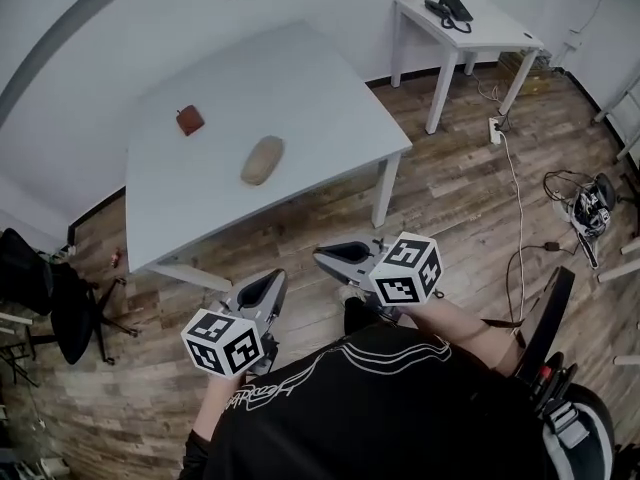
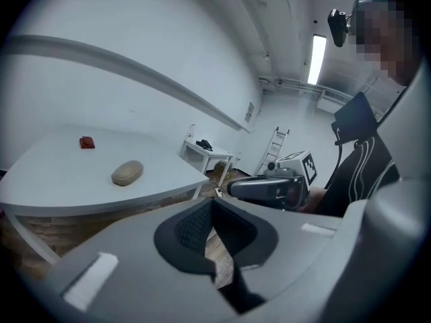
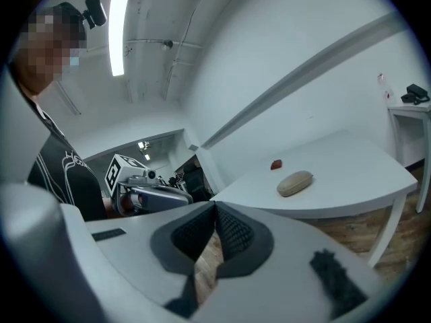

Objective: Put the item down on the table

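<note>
A tan oval case (image 1: 262,160) lies near the middle of the white table (image 1: 330,108), with a small red-brown pouch (image 1: 189,120) further back on the left. Both grippers hang over the wooden floor, short of the table's front edge and near the person's body. My left gripper (image 1: 268,282) is shut with nothing between its jaws, and my right gripper (image 1: 324,257) is shut and empty too. In the left gripper view the closed pads (image 2: 202,229) meet, with the case (image 2: 127,172) far ahead. From the right gripper view the case (image 3: 295,183) and the pouch (image 3: 276,164) also lie far off.
A smaller white table (image 1: 505,38) with a black phone (image 1: 450,10) stands at the back right. Cables (image 1: 515,183) and gear lie on the floor at right. A black chair (image 1: 45,293) stands at left. A ladder (image 2: 277,147) leans by the far wall.
</note>
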Demonstrator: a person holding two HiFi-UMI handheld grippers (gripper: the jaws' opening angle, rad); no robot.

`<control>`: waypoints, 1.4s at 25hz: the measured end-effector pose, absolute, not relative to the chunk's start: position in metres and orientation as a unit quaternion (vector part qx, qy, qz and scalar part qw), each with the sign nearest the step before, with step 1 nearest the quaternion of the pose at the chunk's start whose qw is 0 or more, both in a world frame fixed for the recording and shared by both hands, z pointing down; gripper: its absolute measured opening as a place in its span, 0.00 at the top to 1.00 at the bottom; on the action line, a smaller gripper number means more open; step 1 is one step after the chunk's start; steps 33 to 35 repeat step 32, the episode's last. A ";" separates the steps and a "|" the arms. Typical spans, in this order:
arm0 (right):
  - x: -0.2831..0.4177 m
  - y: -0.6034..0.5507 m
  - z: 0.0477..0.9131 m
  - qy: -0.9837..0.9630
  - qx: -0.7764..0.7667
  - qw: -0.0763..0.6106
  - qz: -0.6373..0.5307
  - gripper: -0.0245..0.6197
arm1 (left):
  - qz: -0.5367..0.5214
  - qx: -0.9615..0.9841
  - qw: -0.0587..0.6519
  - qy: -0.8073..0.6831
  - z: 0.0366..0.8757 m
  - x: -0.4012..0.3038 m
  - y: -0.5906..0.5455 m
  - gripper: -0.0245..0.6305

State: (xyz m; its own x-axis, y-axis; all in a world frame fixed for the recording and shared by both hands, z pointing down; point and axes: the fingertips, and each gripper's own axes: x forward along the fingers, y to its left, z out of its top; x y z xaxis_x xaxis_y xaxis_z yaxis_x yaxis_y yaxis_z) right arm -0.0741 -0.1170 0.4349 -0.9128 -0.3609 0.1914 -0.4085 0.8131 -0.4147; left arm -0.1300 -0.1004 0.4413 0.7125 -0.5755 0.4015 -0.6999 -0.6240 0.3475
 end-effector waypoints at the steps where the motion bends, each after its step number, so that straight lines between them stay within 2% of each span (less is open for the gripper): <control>1: -0.073 -0.110 0.433 -0.951 0.202 0.050 0.231 0.95 | 0.124 0.894 0.243 -0.356 0.440 -0.128 -0.093 0.96; 12: -0.073 -0.077 0.428 -0.952 0.205 0.068 0.217 0.95 | 0.100 0.899 0.260 -0.339 0.436 -0.126 -0.065 0.96; 16: -0.071 -0.074 0.430 -0.952 0.203 0.063 0.219 0.95 | 0.061 0.909 0.270 -0.310 0.426 -0.118 -0.056 0.96; 35: -0.078 -0.064 0.419 -0.956 0.197 0.057 0.212 0.95 | 0.045 0.905 0.259 -0.334 0.417 -0.133 -0.053 0.96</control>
